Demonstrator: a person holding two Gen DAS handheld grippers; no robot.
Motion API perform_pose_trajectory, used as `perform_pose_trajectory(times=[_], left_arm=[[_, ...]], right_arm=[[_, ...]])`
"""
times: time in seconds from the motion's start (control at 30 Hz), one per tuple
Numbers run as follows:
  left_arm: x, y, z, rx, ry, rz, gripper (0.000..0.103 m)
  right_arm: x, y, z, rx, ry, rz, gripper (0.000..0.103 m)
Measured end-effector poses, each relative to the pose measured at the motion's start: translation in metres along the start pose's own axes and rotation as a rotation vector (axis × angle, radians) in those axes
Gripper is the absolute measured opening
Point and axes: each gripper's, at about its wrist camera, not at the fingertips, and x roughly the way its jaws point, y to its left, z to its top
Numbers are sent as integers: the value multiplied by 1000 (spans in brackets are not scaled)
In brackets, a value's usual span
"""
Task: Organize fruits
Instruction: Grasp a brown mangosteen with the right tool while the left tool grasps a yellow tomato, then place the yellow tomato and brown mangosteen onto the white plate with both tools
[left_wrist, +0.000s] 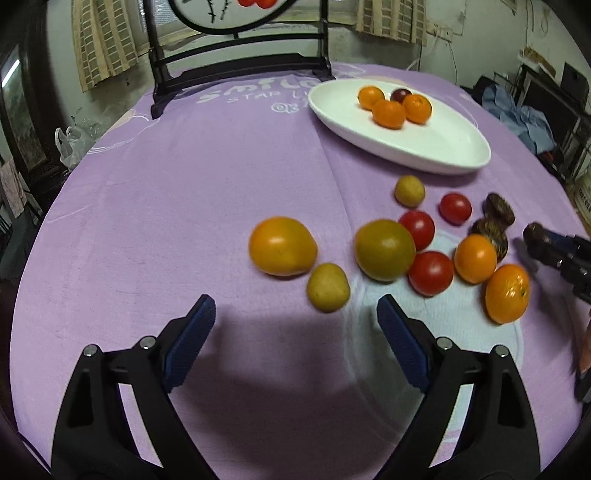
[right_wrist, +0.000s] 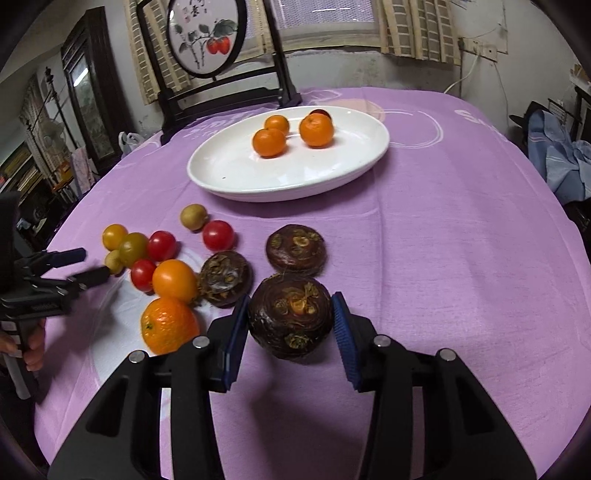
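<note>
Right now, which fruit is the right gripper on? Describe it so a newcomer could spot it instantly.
Start at the white oval plate on the purple tablecloth, then come toward the camera past the loose fruit. Three dark brown, flattish water chestnuts lie there; it is the nearest water chestnut, the only one clamped between the blue pads of the right gripper.

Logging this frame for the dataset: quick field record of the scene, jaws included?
surface: purple tablecloth
plate: white oval plate, three oranges plus one dark fruit behind
loose fruit: mixed pile left of the right gripper, on the cloth
right gripper: jaws closed on dark brown water chestnut
left gripper: jaws open, empty, near small yellow-green fruit
</note>
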Motion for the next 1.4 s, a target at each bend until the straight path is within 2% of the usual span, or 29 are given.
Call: perform_pose_trajectory(times=[0.03, 0.1, 0.13, 0.27, 0.33, 0.37, 0.53, 0.73, 0.87, 0.97, 1.07, 1.2, 1.4], left_arm=[[3, -3, -1, 9, 1, 8, 86], [8, -5, -1, 10, 13, 16, 73], [10, -4, -1, 3, 19, 12, 73], [14, 4, 5, -61, 4, 9, 54], [14, 3, 7, -61, -5, 4, 40], [13, 2, 7, -57, -10, 1, 25], [5, 6, 7, -104, -5, -99, 26], [-36, -14, 17, -67, -88, -199, 26], [-48, -36, 46, -16, -131, -183, 26], [-44, -51, 77, -4, -175, -167, 26], [-23, -64, 106, -3, -221, -116, 26], [20, -70, 132, -46, -142, -80, 26], [55, -74, 147, -92, -83, -66, 26]], right_arm=[[-1, 2, 0, -8, -2, 5, 45], [-2, 4, 0, -15, -6, 12, 45], [-3, 6, 0, -23, -6, 17, 45], [-3, 12, -1, -41, -3, 30, 45], [-2, 14, -1, -47, -2, 31, 45], [-2, 13, -1, -46, -3, 31, 45], [-3, 9, 1, -24, -15, 25, 45], [-24, 8, 10, 0, -101, 34, 45], [-32, 15, 31, -15, -131, 55, 45], [-27, 23, 55, -79, -166, 21, 45], [-5, 25, 76, -113, -166, -19, 45], [37, 18, 94, -103, -92, -61, 45], [74, 14, 107, -103, -25, -111, 45]])
